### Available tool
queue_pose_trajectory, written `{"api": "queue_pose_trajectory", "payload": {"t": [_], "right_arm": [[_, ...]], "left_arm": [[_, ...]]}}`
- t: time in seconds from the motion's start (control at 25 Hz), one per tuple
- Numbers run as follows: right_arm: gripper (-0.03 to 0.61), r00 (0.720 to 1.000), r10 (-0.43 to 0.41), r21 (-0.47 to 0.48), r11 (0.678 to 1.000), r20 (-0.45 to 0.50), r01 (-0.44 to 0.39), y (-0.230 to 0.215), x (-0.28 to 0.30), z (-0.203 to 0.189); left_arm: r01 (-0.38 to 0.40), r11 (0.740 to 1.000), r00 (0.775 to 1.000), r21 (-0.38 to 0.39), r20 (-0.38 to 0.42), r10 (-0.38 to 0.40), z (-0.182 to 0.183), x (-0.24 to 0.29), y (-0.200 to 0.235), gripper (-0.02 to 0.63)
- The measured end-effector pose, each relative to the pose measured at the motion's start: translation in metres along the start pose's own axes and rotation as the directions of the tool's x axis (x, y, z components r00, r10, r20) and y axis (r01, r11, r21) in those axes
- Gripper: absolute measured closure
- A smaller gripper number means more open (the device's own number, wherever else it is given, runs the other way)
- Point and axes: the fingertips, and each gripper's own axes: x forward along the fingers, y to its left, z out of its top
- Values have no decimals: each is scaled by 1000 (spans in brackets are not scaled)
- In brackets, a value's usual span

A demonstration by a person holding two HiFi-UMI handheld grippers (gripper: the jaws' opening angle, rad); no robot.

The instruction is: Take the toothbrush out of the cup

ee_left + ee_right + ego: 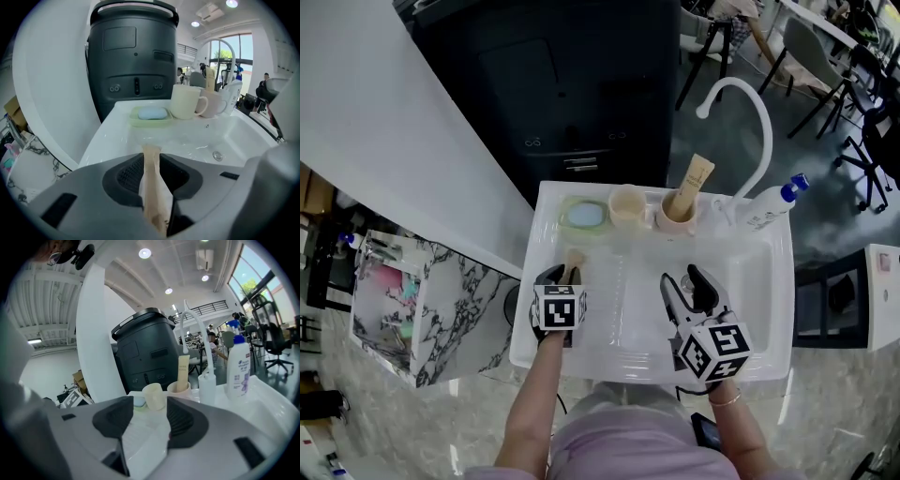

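**A:** Head view: the slim tan wooden toothbrush point(574, 259) is seen out of the pinkish cup point(675, 223), at the white sink's point(759, 300) left side, laid lengthwise along the jaws of the left gripper point(566, 275).

**B:** Left gripper view: jaws slightly parted, brush not pinched. Right gripper view: the right gripper point(150, 413) is held wide open and empty.

The marker cube on the left gripper point(564, 274) hides most of the toothbrush point(574, 260) from me; only its end shows at the cube's 12 o'clock. The tube point(694, 183) has its foot sunk inside the pink cup point(677, 221). The print on the bottle point(764, 211) is too small to read.
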Motion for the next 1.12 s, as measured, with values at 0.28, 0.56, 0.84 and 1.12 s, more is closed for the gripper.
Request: {"api": "queue_pose_trajectory", "payload": {"t": [0.28, 0.56, 0.84, 1.12], "right_arm": [[350, 998, -34, 0, 999, 51, 34, -8, -14, 15], [351, 985, -123, 14, 992, 122, 122, -37, -44, 36], [351, 964, -218, 35, 976, 149, 216, -74, -77, 41], [351, 950, -276, 70, 961, 146, 268, -106, -90, 36]], "left_arm": [[72, 997, 953, 36, 291, -80, 100, -66, -30, 477], [208, 964, 821, 169, 505, -266, 198, -110, -118, 449], [309, 898, 768, 314, 475, -430, 234, -78, -211, 416], [304, 898, 818, 319, 396, -417, 248, -12, -243, 394]]}}
